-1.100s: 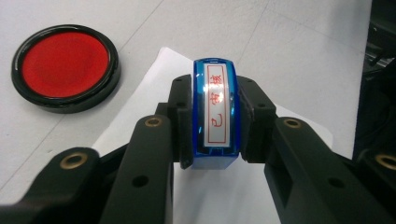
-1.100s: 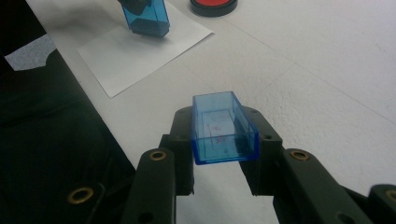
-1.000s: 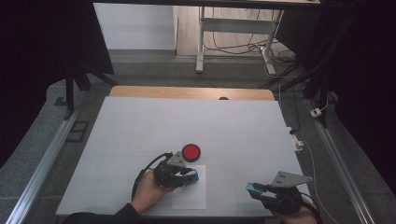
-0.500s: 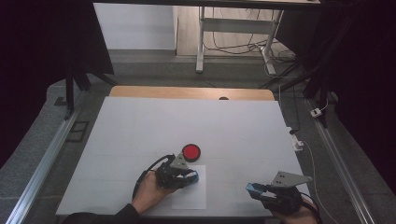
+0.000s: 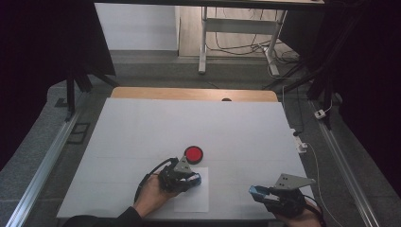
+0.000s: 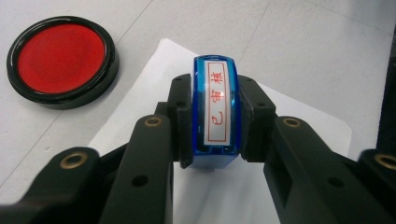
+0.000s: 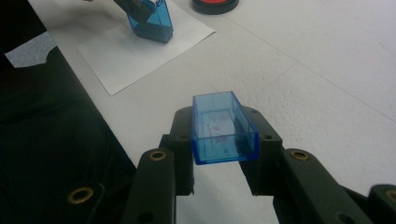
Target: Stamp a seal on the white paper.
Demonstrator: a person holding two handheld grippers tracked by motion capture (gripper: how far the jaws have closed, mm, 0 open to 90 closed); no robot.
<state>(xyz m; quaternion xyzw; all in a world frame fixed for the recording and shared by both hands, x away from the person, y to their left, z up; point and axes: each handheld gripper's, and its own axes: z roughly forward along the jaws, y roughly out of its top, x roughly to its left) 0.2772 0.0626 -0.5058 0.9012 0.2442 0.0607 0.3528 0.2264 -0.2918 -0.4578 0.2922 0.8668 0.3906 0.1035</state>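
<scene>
At the left sits a round red ink pad (image 5: 193, 153) on the white counter (image 5: 142, 137). Just beside it, my left tongs (image 5: 191, 178) are clamped on a blue stamp (image 6: 215, 112), pressed on a paper sheet (image 5: 194, 201). Well apart to the right, near the counter's front edge, my right tongs (image 5: 255, 191) grip the stamp's clear blue cap (image 7: 222, 128), open side up.

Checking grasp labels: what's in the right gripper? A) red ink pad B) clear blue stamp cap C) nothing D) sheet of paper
B: the right gripper has its fingers clamped on the sides of an open, hollow blue stamp cap, held above the table; the blue stamp itself sits in the left gripper.
</scene>
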